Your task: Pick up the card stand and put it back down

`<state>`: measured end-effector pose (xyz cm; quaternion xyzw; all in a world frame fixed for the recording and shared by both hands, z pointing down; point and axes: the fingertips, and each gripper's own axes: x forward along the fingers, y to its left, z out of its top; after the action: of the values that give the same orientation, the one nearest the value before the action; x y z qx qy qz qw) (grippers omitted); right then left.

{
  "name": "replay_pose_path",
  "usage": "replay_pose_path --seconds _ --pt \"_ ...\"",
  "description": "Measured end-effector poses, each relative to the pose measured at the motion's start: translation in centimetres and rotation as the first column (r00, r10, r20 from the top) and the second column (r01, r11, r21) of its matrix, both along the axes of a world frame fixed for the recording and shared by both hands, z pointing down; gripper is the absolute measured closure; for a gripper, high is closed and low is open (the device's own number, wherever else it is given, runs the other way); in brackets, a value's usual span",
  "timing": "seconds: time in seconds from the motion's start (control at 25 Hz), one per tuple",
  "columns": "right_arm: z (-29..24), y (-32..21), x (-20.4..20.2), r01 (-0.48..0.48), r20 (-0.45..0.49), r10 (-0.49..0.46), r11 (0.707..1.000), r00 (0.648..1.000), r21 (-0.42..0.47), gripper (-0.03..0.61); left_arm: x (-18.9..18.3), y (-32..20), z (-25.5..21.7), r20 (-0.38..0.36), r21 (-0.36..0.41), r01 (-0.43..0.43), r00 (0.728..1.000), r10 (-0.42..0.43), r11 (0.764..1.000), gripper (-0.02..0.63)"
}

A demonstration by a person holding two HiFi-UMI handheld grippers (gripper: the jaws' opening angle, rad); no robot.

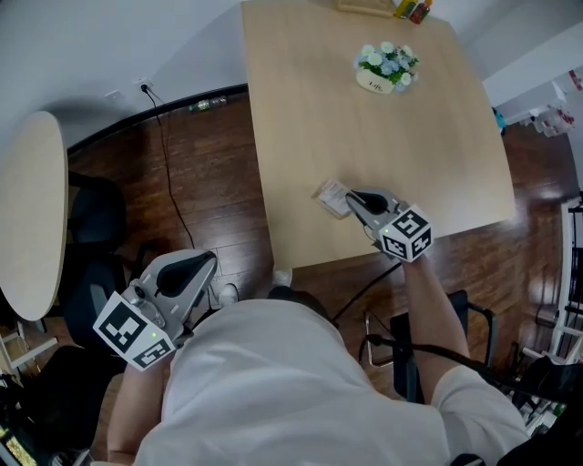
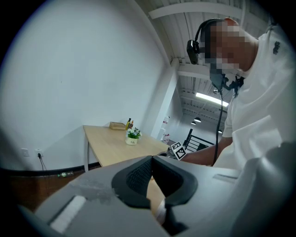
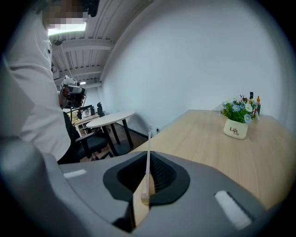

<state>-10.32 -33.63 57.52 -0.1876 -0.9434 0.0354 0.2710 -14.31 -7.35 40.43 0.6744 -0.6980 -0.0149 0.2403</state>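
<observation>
The card stand (image 1: 332, 196) is a thin clear sheet in a small wooden foot, over the near left part of the light wooden table (image 1: 437, 155). My right gripper (image 1: 352, 199) is shut on it. In the right gripper view the card stand (image 3: 148, 152) shows edge-on and upright, pinched between the dark pads of my right gripper (image 3: 148, 162). I cannot tell whether its foot touches the tabletop. My left gripper (image 1: 208, 261) hangs off the table by the person's left side; in its own view, my left gripper (image 2: 151, 160) has its pads meeting with nothing between them.
A small pot of flowers (image 1: 386, 68) stands toward the table's far side, with a wooden box and small bottles (image 1: 401, 7) at the far edge. A round table (image 1: 32, 209) and dark chairs (image 1: 91, 246) stand to the left, on a dark wood floor with a cable (image 1: 168, 173).
</observation>
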Motion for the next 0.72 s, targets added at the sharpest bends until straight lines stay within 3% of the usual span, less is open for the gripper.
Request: replay_pose_path --seconds 0.2,0.44,0.6,0.72 --pt "0.1 -0.1 -0.1 -0.012 0.001 0.012 1.0 1.0 -0.003 0.555 0.1 0.1 -0.2 0.004 0.0 -0.012 1.0 0.012 1.0 0.614" --pt "-0.9 -0.6 -0.5 -0.06 0.033 0.059 0.998 0.998 0.01 0.506 0.4 0.3 -0.3 0.005 -0.004 -0.05 0.999 0.05 0.999 0.614" --pt "-2.7 -1.4 0.2 -0.167 0.077 0.162 0.984 0.984 0.064 0.486 0.4 0.6 -0.2 0.017 0.006 -0.104 0.994 0.104 0.995 0.614" --pt "-4.6 -1.7 2.4 -0.284 0.108 0.274 0.954 0.956 0.097 0.469 0.2 0.8 -0.4 0.032 0.026 -0.158 0.987 0.157 0.987 0.614"
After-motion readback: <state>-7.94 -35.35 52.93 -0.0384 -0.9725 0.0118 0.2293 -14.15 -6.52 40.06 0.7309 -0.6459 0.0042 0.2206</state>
